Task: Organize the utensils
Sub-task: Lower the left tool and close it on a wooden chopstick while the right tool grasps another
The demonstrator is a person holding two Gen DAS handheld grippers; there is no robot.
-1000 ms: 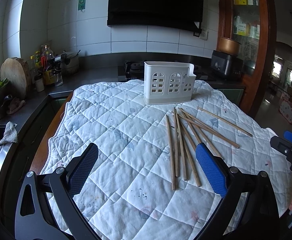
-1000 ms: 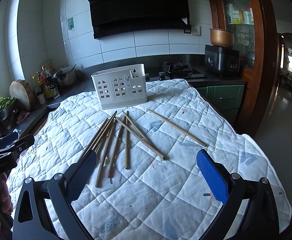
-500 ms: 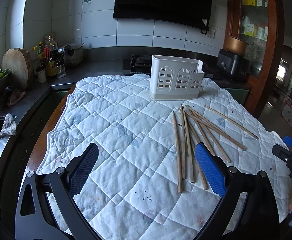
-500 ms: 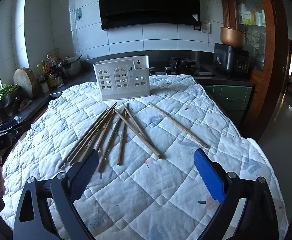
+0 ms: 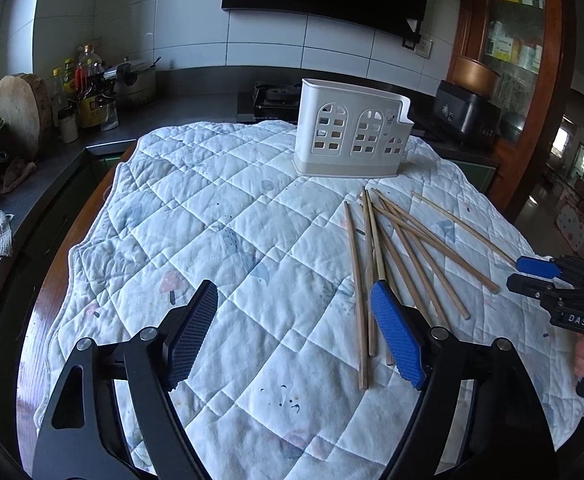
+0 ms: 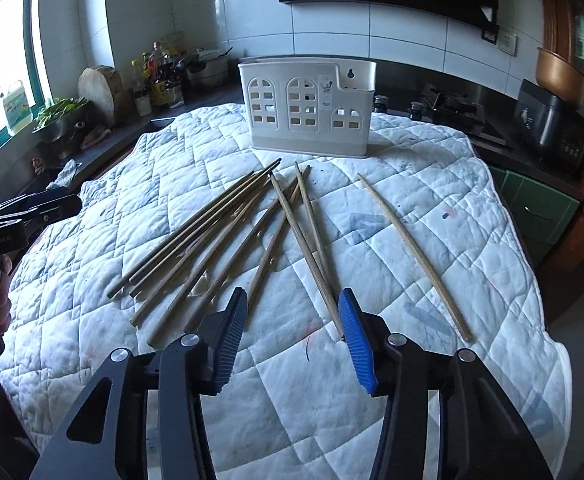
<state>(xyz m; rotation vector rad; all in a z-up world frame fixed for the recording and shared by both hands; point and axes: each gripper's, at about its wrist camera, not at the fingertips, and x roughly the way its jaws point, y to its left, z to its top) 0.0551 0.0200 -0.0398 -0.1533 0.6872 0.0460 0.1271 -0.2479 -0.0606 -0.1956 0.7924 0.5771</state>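
Near ends of several chopsticks hidden behind blue pad of left gripper. Interior of white utensil holder concealed by its walls. Right gripper cut off at frame edge.

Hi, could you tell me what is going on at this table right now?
A person holds a pair of tongs in each hand over a quilted cloth. Wooden chopsticks lie scattered on it in front of a white utensil holder, which looks empty. The right tongs are open, just short of the chopsticks' near ends; the left tongs are open too. Nothing has been picked up.
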